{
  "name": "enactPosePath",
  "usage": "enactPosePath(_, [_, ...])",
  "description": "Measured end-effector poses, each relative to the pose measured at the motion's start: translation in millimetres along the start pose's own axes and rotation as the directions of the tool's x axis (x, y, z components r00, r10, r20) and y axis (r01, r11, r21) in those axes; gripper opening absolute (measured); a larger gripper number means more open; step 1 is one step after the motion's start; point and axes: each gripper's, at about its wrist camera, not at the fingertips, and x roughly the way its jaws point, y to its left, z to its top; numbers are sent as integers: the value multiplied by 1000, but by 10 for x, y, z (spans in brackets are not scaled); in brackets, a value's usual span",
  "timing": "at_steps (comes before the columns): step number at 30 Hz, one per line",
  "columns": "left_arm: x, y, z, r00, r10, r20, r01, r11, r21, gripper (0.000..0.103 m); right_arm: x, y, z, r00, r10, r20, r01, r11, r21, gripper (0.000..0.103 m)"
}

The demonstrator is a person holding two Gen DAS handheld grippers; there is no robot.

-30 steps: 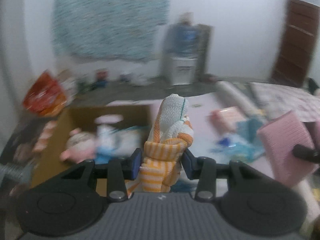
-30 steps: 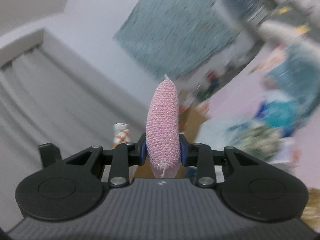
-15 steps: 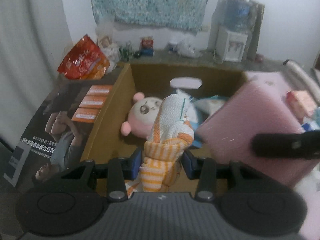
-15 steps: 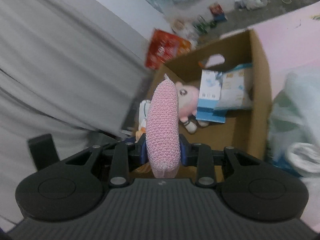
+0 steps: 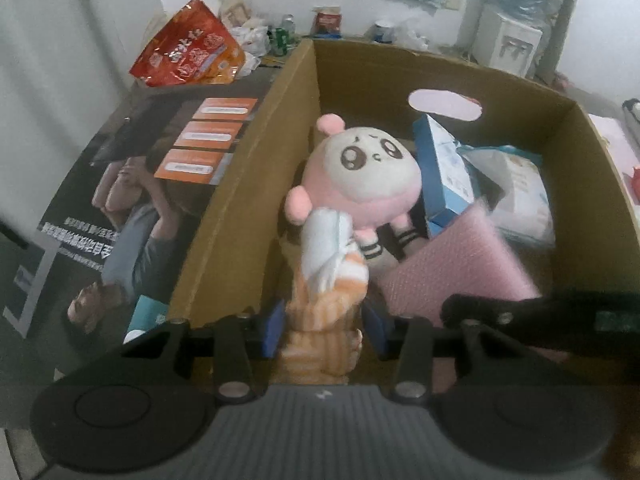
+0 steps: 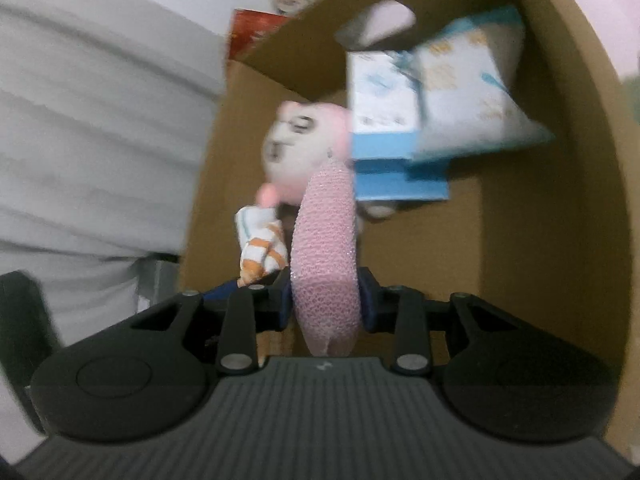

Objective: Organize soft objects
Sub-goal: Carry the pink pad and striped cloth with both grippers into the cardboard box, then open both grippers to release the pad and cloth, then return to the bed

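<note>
Both grippers hang over an open cardboard box (image 5: 248, 184). My left gripper (image 5: 326, 330) has its jaws opening around an orange-and-white striped cloth (image 5: 324, 280). The cloth is blurred, a gap shows at the right pad, and it stands just in front of a pink plush toy (image 5: 360, 176). My right gripper (image 6: 324, 306) also has its jaws opening, but its pads still touch a pink knitted cloth (image 6: 324, 248). From the left wrist, this pink cloth (image 5: 452, 272) sits low in the box, beside a black finger (image 5: 520, 312) of the right gripper. The striped cloth (image 6: 262, 244) shows left of it.
The box also holds blue-and-white packs (image 5: 444, 172) and a white bag (image 5: 516, 188) at its far right. A printed sheet (image 5: 152, 184) lies left of the box, with a red snack bag (image 5: 188, 52) behind. A water dispenser (image 5: 508, 44) stands at the back and a white curtain (image 6: 100, 140) hangs left.
Both grippers have swung over the box and tilted down into it. The left jaws have widened and the striped cloth has slipped lower. The pink cloth now reaches down inside the box.
</note>
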Motion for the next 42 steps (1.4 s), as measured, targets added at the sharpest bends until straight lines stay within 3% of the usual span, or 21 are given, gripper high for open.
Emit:
enactPosePath(2, [38,-25,14,1000,4,-3,-4,1000,16,51,39,-40,16,999,-32,-17,32,999,-4,41])
enactPosePath(9, [-12,18,-26,1000,-7,5,7,1000,20,50,84,29,-6,995,-96,-7,95,991,-95,41])
enactPosePath(11, [-80,30,-42,1000,-4,25,4,1000,19,50,104,31,-34,994,-111,-5,110,989,-97,36])
enactPosePath(13, [-156,55,-67,999,-7,49,6,1000,14,50,187,-27,-20,997,-81,-19,80,995,-62,29])
enactPosePath(22, [-280,186,-115,997,-8,74,9,1000,-10,50,462,-142,-47,993,75,-93,-69,996,62,29])
enactPosePath(27, [-269,147,-154,998,-6,68,6,1000,12,57,437,-94,-36,995,0,-96,0,1000,2,40])
enactPosePath(29, [-286,128,-165,997,-3,75,2,1000,22,60,355,-81,3,997,-45,-63,44,999,-9,61])
enactPosePath(31, [-308,119,-169,996,0,85,-2,1000,28,62,259,-86,36,998,-57,-24,57,998,-16,69])
enactPosePath(34, [-323,117,-162,995,14,94,-17,999,34,62,186,-113,70,998,-64,-9,64,998,2,69])
enactPosePath(38, [-323,131,-158,996,19,91,-21,1000,23,62,304,-211,60,997,-48,-57,52,996,78,63])
enactPosePath(42, [-335,143,-189,996,21,85,-22,1000,17,62,514,-281,-10,995,22,-97,-5,985,173,59])
